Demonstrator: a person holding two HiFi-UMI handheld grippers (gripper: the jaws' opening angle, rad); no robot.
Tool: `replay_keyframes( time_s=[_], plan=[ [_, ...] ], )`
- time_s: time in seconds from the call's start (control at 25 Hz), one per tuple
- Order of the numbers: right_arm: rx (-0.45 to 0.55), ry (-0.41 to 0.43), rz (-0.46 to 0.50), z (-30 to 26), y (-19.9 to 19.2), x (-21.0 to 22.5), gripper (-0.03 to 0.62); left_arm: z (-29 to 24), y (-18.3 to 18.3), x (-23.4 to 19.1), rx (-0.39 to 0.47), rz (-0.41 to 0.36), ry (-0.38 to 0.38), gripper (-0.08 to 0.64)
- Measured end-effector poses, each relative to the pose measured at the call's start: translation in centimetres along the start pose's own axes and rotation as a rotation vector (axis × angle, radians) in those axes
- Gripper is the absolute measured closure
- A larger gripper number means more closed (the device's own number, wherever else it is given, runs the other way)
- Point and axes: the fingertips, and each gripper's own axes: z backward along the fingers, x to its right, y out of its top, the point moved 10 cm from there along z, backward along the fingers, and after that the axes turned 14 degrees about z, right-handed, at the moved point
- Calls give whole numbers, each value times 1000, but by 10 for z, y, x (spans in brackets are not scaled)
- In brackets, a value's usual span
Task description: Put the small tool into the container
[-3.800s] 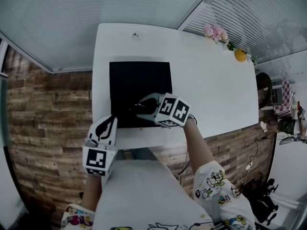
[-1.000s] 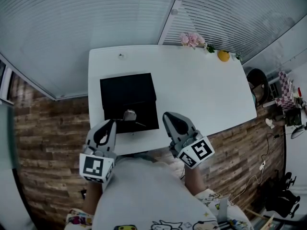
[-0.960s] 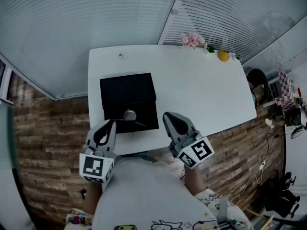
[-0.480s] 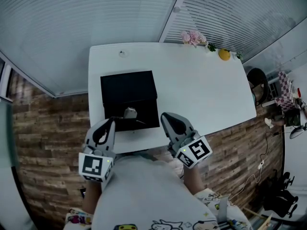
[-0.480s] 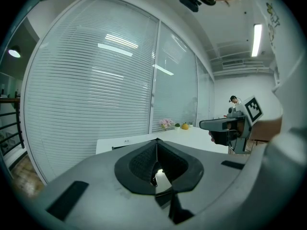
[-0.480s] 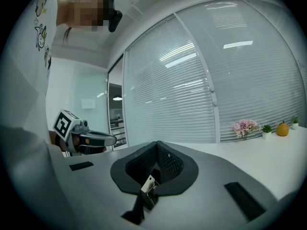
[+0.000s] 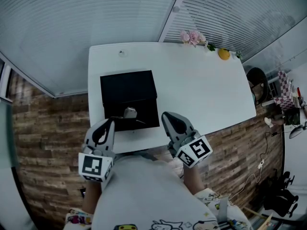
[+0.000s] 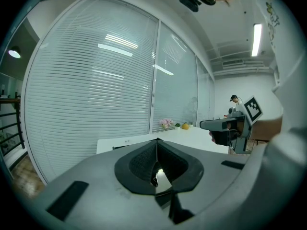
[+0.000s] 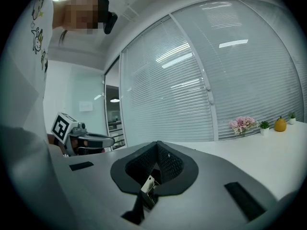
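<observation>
Left gripper [image 7: 112, 121] hovers by the table's near edge, jaws pressed together with nothing between them. From my head view its tips overlap the container's near left corner. The cube [image 7: 93, 166] at its back carries a black-and-white square marker, a blocky pattern rather than letters. On the white table [image 7: 206, 90] sits the black container [image 7: 127, 87]. The small tool [image 7: 129, 112], silvery, lies inside its outline close to the near side, apart from both grippers. My right gripper [image 7: 165, 115] hangs just right of the container, jaws also together and empty, its own marker facing up. At the table's far edge stand pink flowers [image 7: 192, 36] and a yellow fruit [image 7: 224, 54].
</observation>
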Motion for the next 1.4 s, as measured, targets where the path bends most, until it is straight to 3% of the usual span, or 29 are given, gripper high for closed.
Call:
replay_keyframes(
  time_s=[1.4],
  plan=[
    [9,-12,-16,-1,-4,4,594,4,2,-7,-9,-14,-4,549]
  ],
)
